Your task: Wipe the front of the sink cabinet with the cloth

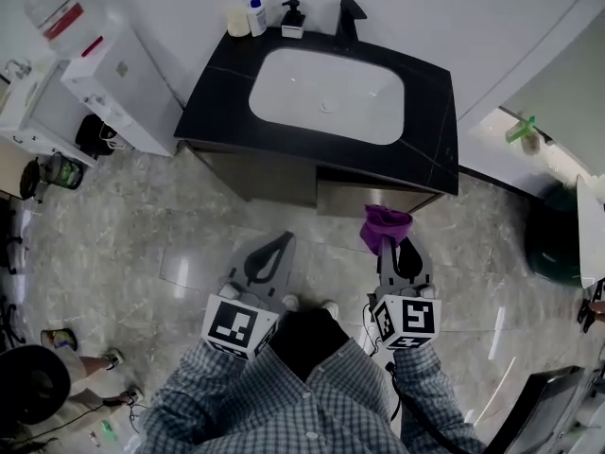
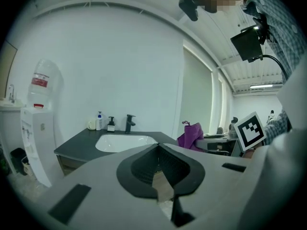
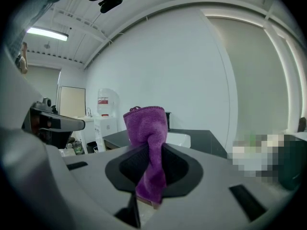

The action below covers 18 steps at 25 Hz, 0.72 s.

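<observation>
The sink cabinet (image 1: 284, 180) has a black top (image 1: 216, 97) and a white basin (image 1: 326, 93), and its brown front faces me. A bunched purple cloth (image 1: 384, 223) sticks up from my right gripper (image 1: 393, 245), which is shut on it just short of the cabinet's right front corner. In the right gripper view the cloth (image 3: 147, 124) stands between the jaws of that gripper (image 3: 148, 150). My left gripper (image 1: 283, 240) hangs lower left of the cloth, shut and holding nothing. The left gripper view shows its tips (image 2: 158, 147) together, the basin (image 2: 123, 142) ahead and the cloth (image 2: 191, 136) at right.
A white water dispenser (image 1: 115, 76) stands left of the cabinet. Soap bottles (image 1: 256, 13) and a black faucet (image 1: 350, 19) line the back of the top. A dark round bin (image 1: 558, 246) sits at right, another person's feet (image 1: 106, 358) at lower left. Marble floor (image 1: 142, 244) lies below.
</observation>
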Each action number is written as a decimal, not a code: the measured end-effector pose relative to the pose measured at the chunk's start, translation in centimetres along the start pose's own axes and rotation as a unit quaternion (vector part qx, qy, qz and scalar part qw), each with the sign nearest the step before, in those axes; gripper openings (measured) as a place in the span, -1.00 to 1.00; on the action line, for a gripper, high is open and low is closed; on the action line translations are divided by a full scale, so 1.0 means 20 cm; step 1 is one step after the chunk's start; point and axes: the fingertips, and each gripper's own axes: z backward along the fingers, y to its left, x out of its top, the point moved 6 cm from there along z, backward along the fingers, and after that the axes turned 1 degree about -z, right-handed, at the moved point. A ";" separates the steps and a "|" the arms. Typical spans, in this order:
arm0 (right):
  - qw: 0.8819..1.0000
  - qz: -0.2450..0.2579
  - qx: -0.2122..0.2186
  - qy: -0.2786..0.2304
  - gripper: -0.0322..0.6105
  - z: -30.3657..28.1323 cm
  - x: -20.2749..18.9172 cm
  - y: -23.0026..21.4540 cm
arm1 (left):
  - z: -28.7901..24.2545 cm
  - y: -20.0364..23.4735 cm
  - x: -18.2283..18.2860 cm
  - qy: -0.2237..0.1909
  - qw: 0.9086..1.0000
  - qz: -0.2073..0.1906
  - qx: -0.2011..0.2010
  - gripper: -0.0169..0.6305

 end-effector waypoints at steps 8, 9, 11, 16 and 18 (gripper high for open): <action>1.000 -0.011 -0.025 -0.015 -0.67 0.16 0.07 0.09 | 0.11 0.01 0.06 -0.020 1.000 -0.005 -0.009 -0.91; 0.999 -0.012 -0.029 -0.016 -0.67 0.18 0.07 0.10 | 0.12 0.01 0.06 -0.021 1.000 -0.004 -0.011 -0.91; 0.999 -0.011 -0.038 -0.019 -0.67 0.22 0.08 0.12 | 0.14 0.01 0.06 -0.021 1.000 -0.001 -0.014 -0.91; 0.999 0.005 -0.031 -0.030 -0.67 0.31 0.10 0.18 | 0.18 -0.02 0.07 -0.028 0.999 0.011 -0.016 -0.91; 0.999 0.003 -0.028 -0.033 -0.67 0.35 0.10 0.19 | 0.21 -0.05 0.07 -0.032 0.999 0.010 -0.015 -0.91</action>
